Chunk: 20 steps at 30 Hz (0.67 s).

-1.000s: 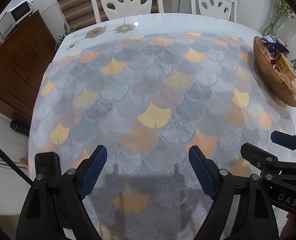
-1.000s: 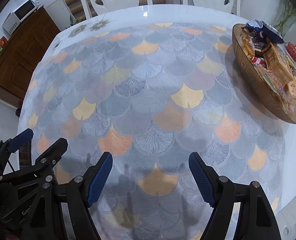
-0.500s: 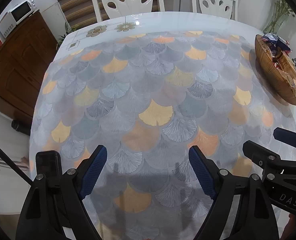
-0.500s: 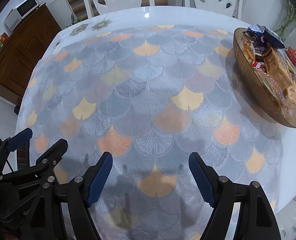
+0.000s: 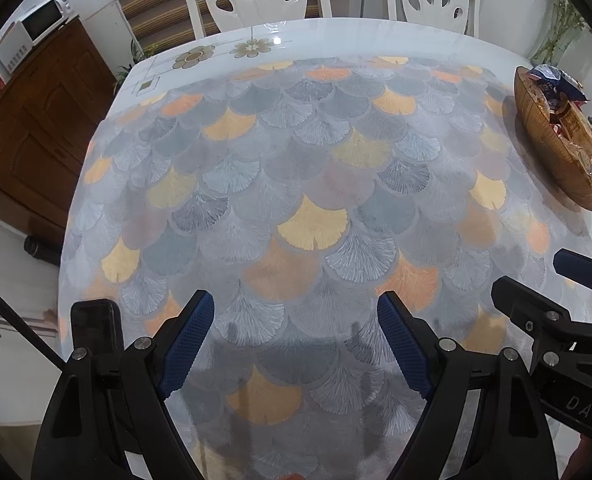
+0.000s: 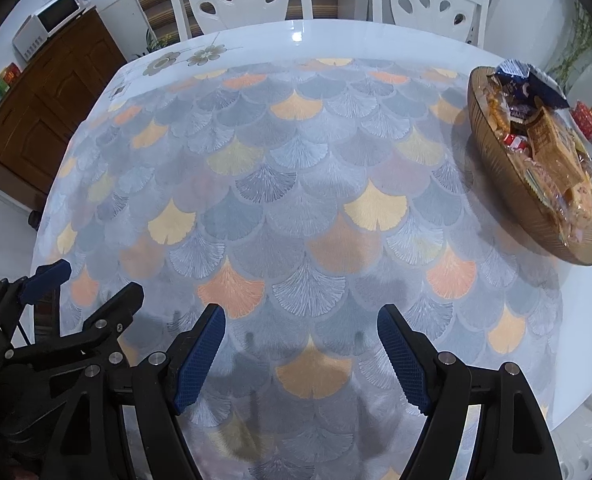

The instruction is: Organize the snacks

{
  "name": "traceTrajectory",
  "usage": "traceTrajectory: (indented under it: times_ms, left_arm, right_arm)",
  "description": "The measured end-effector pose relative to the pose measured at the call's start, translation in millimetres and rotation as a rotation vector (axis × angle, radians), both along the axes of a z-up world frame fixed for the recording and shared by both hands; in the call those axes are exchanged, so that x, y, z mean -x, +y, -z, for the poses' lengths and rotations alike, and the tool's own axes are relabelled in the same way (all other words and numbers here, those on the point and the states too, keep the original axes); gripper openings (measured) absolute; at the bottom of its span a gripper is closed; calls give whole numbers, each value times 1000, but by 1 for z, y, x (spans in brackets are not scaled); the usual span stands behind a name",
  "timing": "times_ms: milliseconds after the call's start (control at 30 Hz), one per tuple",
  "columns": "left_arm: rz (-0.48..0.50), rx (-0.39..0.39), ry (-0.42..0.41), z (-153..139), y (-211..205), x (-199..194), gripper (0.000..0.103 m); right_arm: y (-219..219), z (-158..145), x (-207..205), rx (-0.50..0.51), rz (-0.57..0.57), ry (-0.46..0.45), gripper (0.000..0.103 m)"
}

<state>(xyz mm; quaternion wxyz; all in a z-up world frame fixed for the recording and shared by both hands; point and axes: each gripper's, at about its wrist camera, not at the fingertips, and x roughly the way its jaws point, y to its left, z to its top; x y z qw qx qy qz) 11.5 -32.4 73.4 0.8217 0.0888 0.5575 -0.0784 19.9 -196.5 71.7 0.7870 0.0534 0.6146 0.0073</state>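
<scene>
Blue-padded left gripper and right gripper, side by side, angled steeply down, jaws apart

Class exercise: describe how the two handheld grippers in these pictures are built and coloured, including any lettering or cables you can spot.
Both the left gripper and the right gripper have black angular plastic frames joined by silver screw heads. Each finger ends in a long blue pad with a fine cross-hatched texture. In the left wrist view, the right gripper's body carries white lettering reading "DAS". A thin black cable runs past the left gripper.
</scene>
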Motion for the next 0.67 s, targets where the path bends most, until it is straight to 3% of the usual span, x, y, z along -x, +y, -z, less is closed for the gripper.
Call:
traceTrajectory:
  times_ms: [233, 467, 667]
  left_arm:
    - [-36, 34, -30, -10, -6, -5, 83]
    - [-8, 4, -34, -11, -31, -10, 83]
    - [-26, -52, -118, -19, -38, -10, 83]
  right_arm:
    - [-9, -1, 3, -25, 10, 16, 76]
    - [-18, -13, 2, 47, -7, -13, 77]
    - [-33, -9, -2, 47, 7, -5, 77]
